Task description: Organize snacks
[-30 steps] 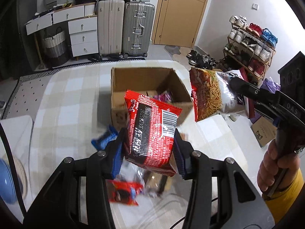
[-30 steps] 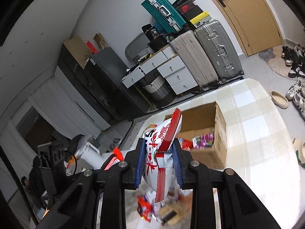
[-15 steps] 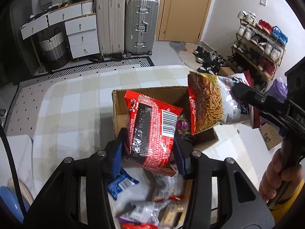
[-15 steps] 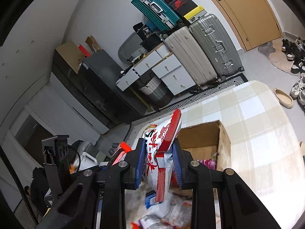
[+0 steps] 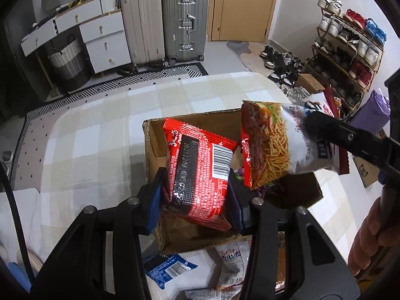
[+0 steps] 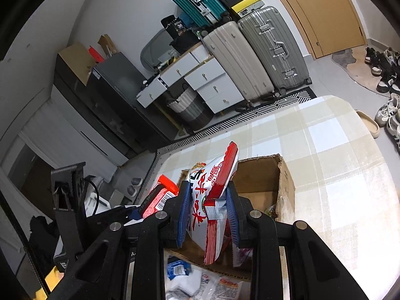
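While clamped, red packet [image 5: 200, 172] upright, lengthwise vertical.

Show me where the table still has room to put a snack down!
The checked tablecloth is bare left of the cardboard box and behind it, toward the striped rug. It's crowded in front of the box, where loose snack packets are piled.

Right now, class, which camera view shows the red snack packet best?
The left wrist view: the red snack packet faces the camera, barcode visible, clamped in the left claw above the cardboard box. The right wrist view shows only its edge.
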A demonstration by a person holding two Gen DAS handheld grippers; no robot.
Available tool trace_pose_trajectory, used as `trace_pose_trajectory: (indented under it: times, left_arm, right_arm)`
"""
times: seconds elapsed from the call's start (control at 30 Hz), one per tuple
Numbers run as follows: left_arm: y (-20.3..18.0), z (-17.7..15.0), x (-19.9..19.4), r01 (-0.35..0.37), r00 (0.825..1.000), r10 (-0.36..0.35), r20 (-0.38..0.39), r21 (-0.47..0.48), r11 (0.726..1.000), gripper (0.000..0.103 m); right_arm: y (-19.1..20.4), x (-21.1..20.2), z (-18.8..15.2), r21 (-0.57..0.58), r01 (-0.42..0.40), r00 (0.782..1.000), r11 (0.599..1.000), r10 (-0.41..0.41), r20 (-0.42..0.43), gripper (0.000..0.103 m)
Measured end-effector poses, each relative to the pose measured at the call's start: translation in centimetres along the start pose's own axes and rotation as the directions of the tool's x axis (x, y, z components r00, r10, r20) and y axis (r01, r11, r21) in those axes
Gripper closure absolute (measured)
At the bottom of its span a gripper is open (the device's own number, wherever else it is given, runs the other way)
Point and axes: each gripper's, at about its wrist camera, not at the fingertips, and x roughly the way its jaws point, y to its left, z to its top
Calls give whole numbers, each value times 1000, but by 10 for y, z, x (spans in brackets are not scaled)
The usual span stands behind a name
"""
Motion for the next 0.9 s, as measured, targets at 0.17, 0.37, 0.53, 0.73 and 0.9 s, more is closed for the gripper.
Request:
trace_pose_trajectory:
  times: [0.17,0.37,0.53,0.73,0.9]
  left_arm:
    - [6,6,26,3,1000,-3,-21,-8,1000,61]
    - [9,7,51,24,999,-25,-46,-21,999,61]
    - [11,7,68,25,998,-28,-58,-39,999,60]
    - [15,6,87,50,995,-57,-86,-87,995,60]
    - [14,7,86,40,996,-47,-79,-77,996,60]
  right_arm:
    - [-2,11,-4,-36,49,998,998,-50,-25,76]
    - [0,21,-9,-85,82,995,993,-86,-44,76]
    - [0,28,-11,-98,96,993,991,-102,-54,76]
    - [-2,32,-12,-102,108,991,989,-115,-65,76]
    - [0,35,-12,-114,120,989,986,-129,-71,76]
